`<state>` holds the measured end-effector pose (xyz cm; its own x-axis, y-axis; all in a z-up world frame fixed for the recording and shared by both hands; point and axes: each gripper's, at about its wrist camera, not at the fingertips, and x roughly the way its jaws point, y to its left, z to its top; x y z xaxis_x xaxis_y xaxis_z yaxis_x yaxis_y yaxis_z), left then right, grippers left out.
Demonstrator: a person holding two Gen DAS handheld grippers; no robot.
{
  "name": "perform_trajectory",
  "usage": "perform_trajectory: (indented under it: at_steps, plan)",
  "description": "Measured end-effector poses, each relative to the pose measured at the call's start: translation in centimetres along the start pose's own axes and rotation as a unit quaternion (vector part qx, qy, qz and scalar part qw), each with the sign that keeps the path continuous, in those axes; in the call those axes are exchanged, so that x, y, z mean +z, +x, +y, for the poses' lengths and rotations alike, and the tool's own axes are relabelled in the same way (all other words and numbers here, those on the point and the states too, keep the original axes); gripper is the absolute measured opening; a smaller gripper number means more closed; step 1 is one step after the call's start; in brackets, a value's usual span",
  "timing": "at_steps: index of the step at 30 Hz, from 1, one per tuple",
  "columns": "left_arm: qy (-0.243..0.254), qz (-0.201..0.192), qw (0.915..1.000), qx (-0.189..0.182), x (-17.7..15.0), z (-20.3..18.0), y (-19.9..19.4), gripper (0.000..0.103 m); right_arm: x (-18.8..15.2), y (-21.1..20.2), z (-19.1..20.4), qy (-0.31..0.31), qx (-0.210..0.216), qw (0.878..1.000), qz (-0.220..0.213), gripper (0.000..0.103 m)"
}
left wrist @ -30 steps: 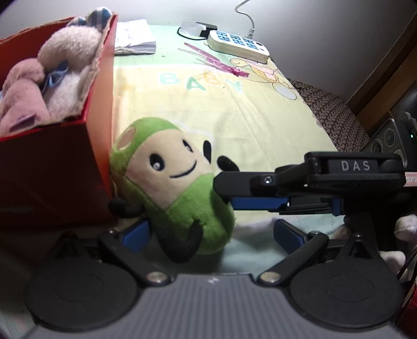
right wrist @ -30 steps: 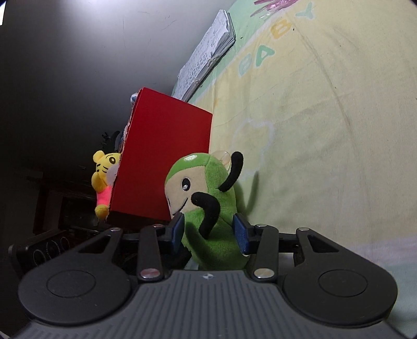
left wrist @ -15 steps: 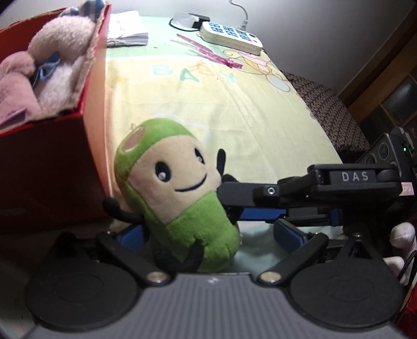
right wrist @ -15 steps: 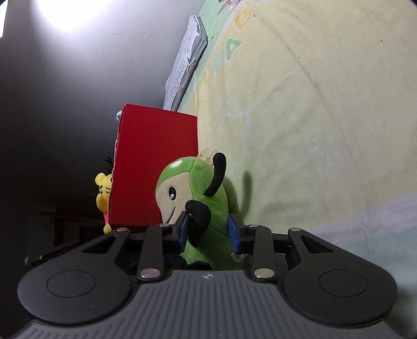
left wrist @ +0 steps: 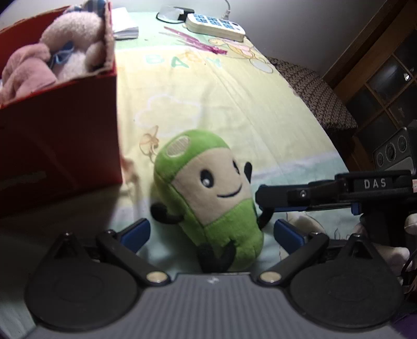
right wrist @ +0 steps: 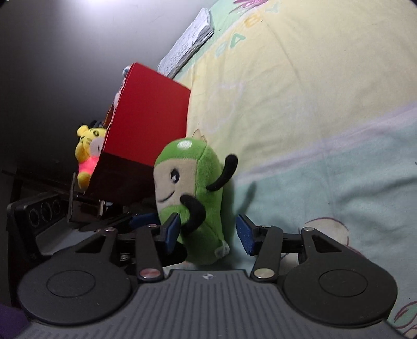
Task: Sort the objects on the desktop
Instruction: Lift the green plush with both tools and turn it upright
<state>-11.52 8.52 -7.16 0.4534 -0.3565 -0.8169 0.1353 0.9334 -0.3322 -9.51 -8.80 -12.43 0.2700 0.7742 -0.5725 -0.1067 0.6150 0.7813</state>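
Note:
A green plush toy [left wrist: 208, 198] with a cream face and black limbs stands on the patterned cloth, a little right of the red box [left wrist: 57, 135]. My left gripper [left wrist: 211, 234] is open, its blue pads on either side of the toy's lower body without pressing it. My right gripper [right wrist: 208, 232] is open around the same toy [right wrist: 192, 198]; its left pad touches the toy and its right pad stands apart. The right gripper's arm [left wrist: 325, 193] reaches in from the right in the left wrist view. The red box [right wrist: 146, 138] holds pink and white plush toys [left wrist: 52, 65].
A white power strip [left wrist: 216, 24] and a stack of papers [left wrist: 125, 26] lie at the far end of the cloth. A yellow tiger plush [right wrist: 87, 153] sits left of the box. A dark cabinet [left wrist: 385, 86] stands to the right.
The right gripper opened from its hold on the green toy. The toy now stands farther from the red box and more upright. Both cameras shifted.

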Motion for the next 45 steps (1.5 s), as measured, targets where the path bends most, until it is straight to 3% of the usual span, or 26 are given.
perform_trajectory:
  at_steps: [5,7,10,14,19,25,33,38,45]
  plan:
    - [-0.035,-0.01,0.9993,-0.012,0.9,0.6,1.0,0.101,1.5,0.5,-1.2,0.059,0.028,0.997,-0.051,0.054]
    - [-0.047,-0.013,0.9988,-0.008,0.9,0.5,1.4,0.101,1.8,1.6,-1.0,0.055,0.018,0.997,-0.043,0.055]
    - [-0.067,-0.007,0.9977,0.006,0.9,1.0,1.8,0.101,1.7,3.0,-0.1,0.05,0.045,0.998,-0.019,0.056]
    - [-0.088,-0.003,0.9961,-0.002,0.1,1.8,1.4,0.1,1.2,4.0,0.4,0.054,0.063,0.997,-0.001,0.057]
    - [-0.091,-0.008,0.9958,-0.005,-0.3,1.5,1.3,0.1,1.1,3.1,0.0,0.05,0.063,0.997,-0.012,0.054]
    - [-0.053,-0.008,0.9985,0.009,0.1,0.0,1.8,0.099,0.7,3.2,0.4,0.034,0.066,0.997,-0.009,0.057]
    - [0.009,0.018,0.9992,-0.035,-0.6,-1.2,1.4,0.097,-1.3,1.9,0.9,0.052,0.054,0.997,-0.031,0.05]
    - [0.073,0.016,0.9953,-0.062,-0.7,-2.6,0.3,0.097,-3.6,-0.3,1.8,0.071,0.041,0.994,-0.069,0.05]
    - [0.097,-0.019,0.9891,-0.109,1.0,-2.3,-2.8,0.097,-5.6,-2.5,5.2,0.061,0.031,0.987,-0.144,0.05]
